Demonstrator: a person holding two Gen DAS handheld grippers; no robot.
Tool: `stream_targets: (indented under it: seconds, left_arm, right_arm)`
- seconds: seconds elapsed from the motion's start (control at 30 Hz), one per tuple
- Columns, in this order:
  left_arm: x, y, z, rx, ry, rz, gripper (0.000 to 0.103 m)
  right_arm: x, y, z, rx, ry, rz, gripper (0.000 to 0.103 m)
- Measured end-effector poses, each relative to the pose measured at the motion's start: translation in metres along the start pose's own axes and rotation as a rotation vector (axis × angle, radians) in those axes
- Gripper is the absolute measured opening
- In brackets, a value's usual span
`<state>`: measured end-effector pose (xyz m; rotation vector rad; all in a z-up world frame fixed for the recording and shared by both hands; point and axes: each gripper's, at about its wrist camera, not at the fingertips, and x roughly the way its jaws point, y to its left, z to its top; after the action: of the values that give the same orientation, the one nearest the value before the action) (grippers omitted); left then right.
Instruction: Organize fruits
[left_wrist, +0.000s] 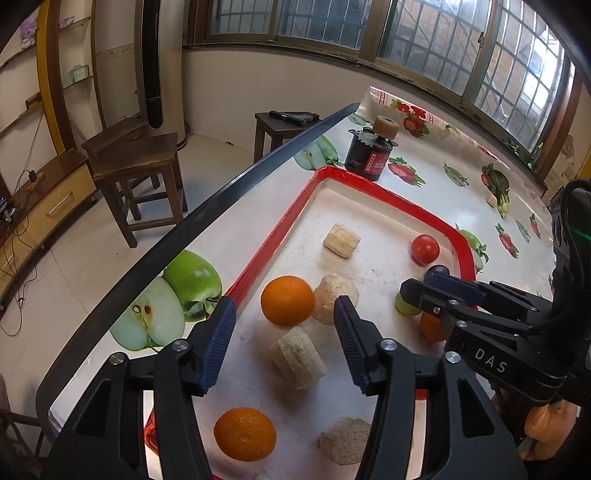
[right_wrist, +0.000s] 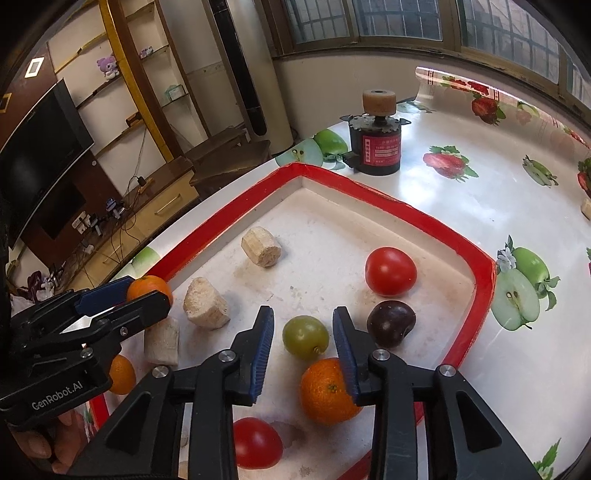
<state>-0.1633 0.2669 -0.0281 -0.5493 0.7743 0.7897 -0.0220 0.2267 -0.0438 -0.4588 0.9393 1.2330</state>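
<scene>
A red-rimmed white tray (left_wrist: 321, 173) holds fruit and several pale cane chunks. My left gripper (left_wrist: 284, 302) is open over its near left part. A cane chunk (left_wrist: 297, 356) lies loose between the fingers and an orange (left_wrist: 287, 300) sits just past the tips. A second orange (left_wrist: 244, 434) lies below. My right gripper (right_wrist: 303, 314) is open around a green fruit (right_wrist: 305, 336), its pads a little off the skin. Another orange (right_wrist: 325, 391) lies under its right finger. A dark plum (right_wrist: 390, 323) and a tomato (right_wrist: 390, 271) sit to the right, and a second tomato (right_wrist: 256, 443) lies near.
A black motor (right_wrist: 376, 144) with a tan roller on top stands on the fruit-print tablecloth behind the tray. The table's dark edge (left_wrist: 221, 192) runs along the left, with wooden stools (left_wrist: 140, 173) on the floor beyond. The two grippers sit close side by side.
</scene>
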Motion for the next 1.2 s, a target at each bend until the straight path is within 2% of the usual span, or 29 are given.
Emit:
stream_targets:
  seconds: [0.23,0.37,0.53,0.6,0.8,0.83,0.9,0.97,1.2]
  left_arm:
    - [-0.011,-0.002,-0.011,0.008,0.003,-0.004,0.054]
    - [-0.02,-0.006,-0.022,0.03,0.006,-0.001,0.054]
    - [-0.032,-0.008,-0.034,0.038,0.0,-0.005,0.054]
    - [-0.035,-0.009,-0.037,0.041,-0.004,-0.003,0.054]
    - [-0.045,-0.014,-0.048,0.056,-0.006,-0.001,0.054]
    - [-0.047,-0.015,-0.05,0.062,-0.007,-0.001,0.054]
    - [-0.051,-0.017,-0.055,0.077,-0.006,0.002,0.063]
    - [-0.056,-0.019,-0.059,0.091,-0.018,0.011,0.063]
    - [-0.074,-0.025,-0.072,0.136,-0.044,0.023,0.063]
  right_arm:
    - [-0.02,-0.002,-0.001,0.0,-0.017,0.021,0.038]
    - [-0.033,-0.001,-0.006,-0.013,-0.028,0.031,0.044]
    - [-0.051,0.0,-0.016,-0.043,-0.043,0.042,0.045]
    - [-0.058,0.001,-0.021,-0.066,-0.05,0.042,0.051]
    - [-0.072,-0.001,-0.036,-0.124,-0.07,0.042,0.058]
    - [-0.075,0.0,-0.04,-0.138,-0.069,0.045,0.06]
    - [-0.08,0.001,-0.046,-0.183,-0.072,0.05,0.069]
    - [-0.085,0.003,-0.054,-0.237,-0.082,0.054,0.077]
    - [-0.099,0.011,-0.077,-0.394,-0.057,0.062,0.08]
